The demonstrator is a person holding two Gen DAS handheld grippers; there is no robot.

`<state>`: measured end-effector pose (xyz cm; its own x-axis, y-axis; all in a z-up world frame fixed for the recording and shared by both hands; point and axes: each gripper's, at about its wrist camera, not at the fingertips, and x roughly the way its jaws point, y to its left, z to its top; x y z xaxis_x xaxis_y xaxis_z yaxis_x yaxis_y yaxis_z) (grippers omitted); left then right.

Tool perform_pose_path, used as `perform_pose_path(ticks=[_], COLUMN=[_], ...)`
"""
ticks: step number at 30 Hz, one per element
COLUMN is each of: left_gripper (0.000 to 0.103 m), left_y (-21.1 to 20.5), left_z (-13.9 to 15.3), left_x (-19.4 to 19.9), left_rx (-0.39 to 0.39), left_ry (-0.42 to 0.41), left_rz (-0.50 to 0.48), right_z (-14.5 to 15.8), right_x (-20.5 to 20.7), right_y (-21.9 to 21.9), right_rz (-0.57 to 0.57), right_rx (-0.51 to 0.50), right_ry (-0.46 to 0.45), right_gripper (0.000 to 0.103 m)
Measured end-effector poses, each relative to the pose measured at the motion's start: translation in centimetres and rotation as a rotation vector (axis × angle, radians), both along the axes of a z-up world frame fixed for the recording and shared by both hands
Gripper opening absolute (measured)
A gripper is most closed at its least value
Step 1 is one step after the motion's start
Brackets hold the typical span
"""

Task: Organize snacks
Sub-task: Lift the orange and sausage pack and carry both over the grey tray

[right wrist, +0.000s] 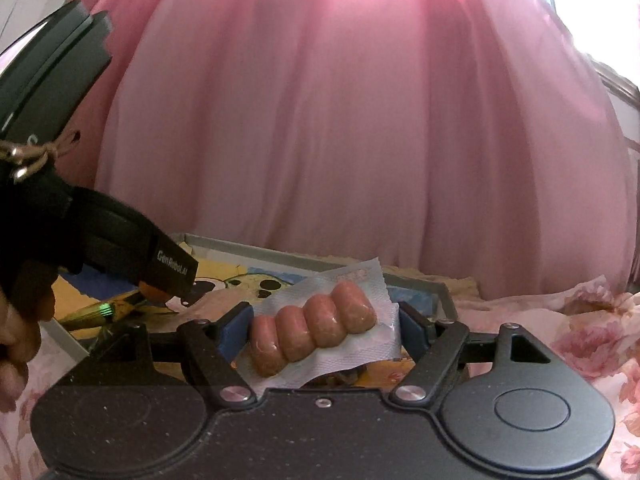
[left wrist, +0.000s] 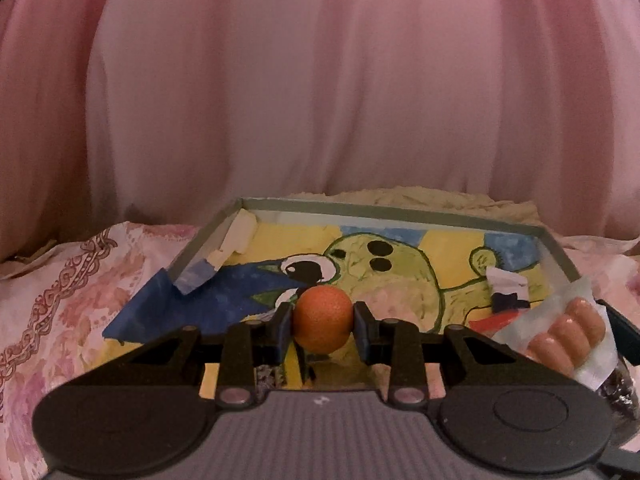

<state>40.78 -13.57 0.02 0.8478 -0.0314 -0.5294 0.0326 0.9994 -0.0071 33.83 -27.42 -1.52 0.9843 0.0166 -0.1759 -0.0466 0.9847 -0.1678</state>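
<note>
Snacks are held in both grippers above a shallow tray (left wrist: 400, 216) painted with a yellow-green cartoon animal, which lies on a pink floral cloth (left wrist: 60, 300). The left gripper (left wrist: 323, 320) has its jaws closed on a small orange ball-shaped snack (left wrist: 322, 318), over the tray's near edge. The right gripper (right wrist: 320, 330) has its jaws closed on a clear sealed pack of four small sausages (right wrist: 316, 326), tilted, toward the tray's right edge. A small white and black packet (left wrist: 506, 292) lies inside the tray near its right wall. Pink curtains (left wrist: 320, 80) hang behind.
</note>
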Motion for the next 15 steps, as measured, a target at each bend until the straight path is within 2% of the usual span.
perform_pose_path(ticks=[15], left_gripper=[0.036], left_y=[0.36], left_z=[-0.43], left_x=[0.14], left_rx=[-0.014], left_ry=[0.008], left_rz=[0.012], right_z=[-0.57], right_x=[0.24], right_y=[-0.51], right_rz=[-0.002], right_rx=[0.05], right_ry=[0.036], right_gripper=[0.083])
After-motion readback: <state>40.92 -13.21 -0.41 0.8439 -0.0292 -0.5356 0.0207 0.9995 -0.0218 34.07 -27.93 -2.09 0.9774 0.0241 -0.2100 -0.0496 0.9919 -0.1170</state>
